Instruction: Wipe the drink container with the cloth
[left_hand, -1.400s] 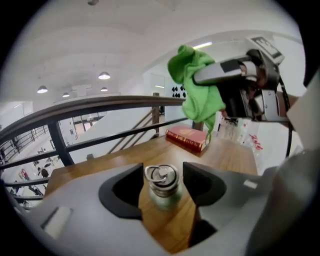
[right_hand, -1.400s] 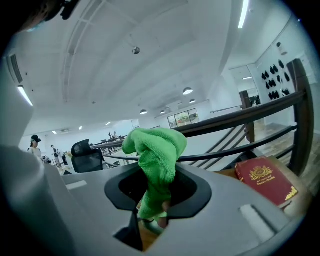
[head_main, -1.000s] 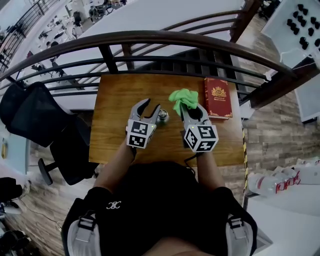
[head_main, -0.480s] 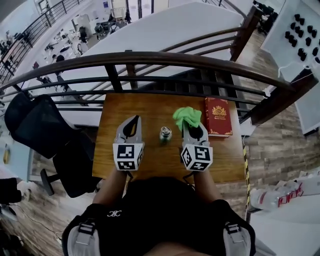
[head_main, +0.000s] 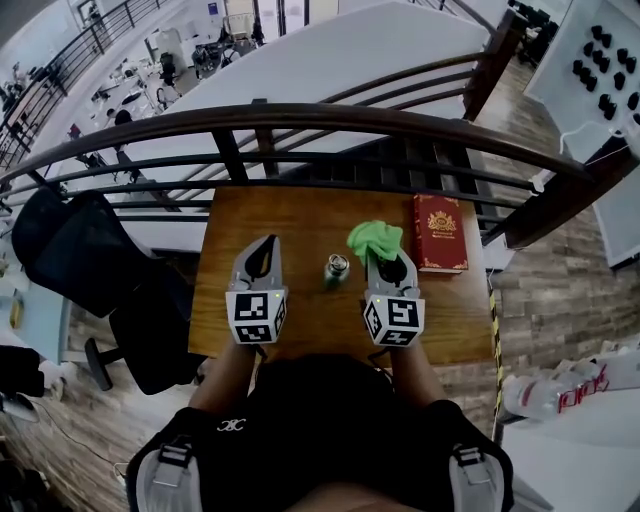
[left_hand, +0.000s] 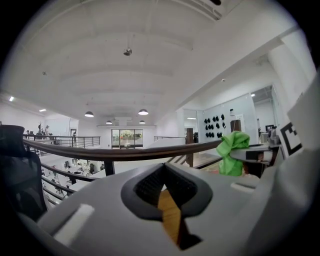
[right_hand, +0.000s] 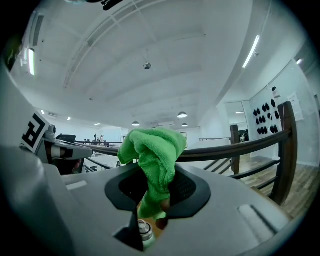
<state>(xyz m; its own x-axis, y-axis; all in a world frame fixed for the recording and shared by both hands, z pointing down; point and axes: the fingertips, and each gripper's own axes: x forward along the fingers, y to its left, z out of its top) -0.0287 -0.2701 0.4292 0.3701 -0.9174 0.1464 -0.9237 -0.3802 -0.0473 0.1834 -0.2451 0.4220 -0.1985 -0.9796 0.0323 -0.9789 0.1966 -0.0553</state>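
Note:
The drink container (head_main: 337, 267), a small silver can, stands upright on the wooden table (head_main: 300, 215) between my two grippers. My left gripper (head_main: 269, 243) is off to the can's left, clear of it, jaws shut with nothing in them. In the left gripper view only table wood shows through the slit of its jaws. My right gripper (head_main: 381, 256) is just right of the can, shut on a bright green cloth (head_main: 374, 239) that bunches up above its tips. The right gripper view has the cloth (right_hand: 152, 160) filling the jaws and the can's top (right_hand: 145, 232) low in the gap.
A red book (head_main: 438, 232) lies flat at the table's right edge, beside the cloth. A dark curved railing (head_main: 300, 115) runs right behind the table's far edge. A black office chair (head_main: 90, 270) stands off the table's left side.
A second ago my left gripper stood open next to the can; it has since shut and moved left, away from it. The right gripper kept hold of the cloth.

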